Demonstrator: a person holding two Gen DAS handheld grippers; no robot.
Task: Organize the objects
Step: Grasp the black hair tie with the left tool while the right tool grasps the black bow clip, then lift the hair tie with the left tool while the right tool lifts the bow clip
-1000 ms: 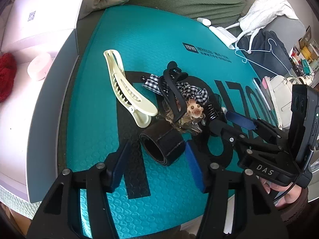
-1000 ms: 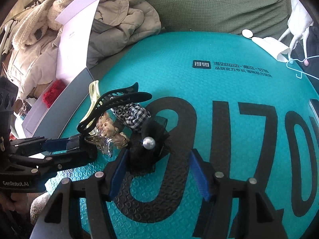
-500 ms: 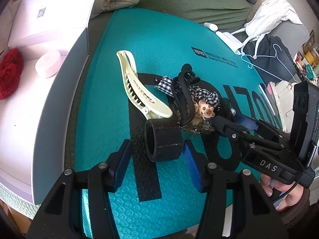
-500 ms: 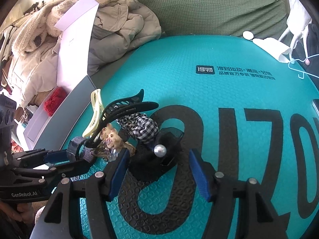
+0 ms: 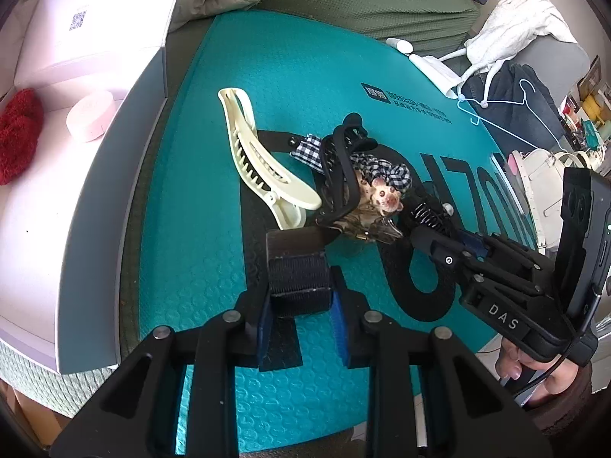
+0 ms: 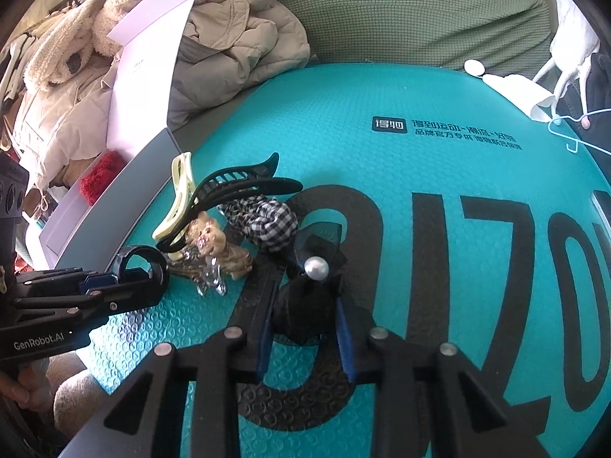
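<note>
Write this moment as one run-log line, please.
left gripper: shut on black band | right gripper: shut on black pearl bow | both on teal mat

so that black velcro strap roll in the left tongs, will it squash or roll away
The black strap roll is coiled webbing with a hollow centre, so it probably squashes a little between the left tongs. Released on its round side, it may roll across the teal mat.

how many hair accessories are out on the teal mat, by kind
claw clips: 2, cream claw clip and black claw clip
fabric pieces: 2, checked scrunchie and black pearl bow, the bow in the right gripper
black band roll: 1, in the left gripper
bear clip: 1
total: 6
</note>
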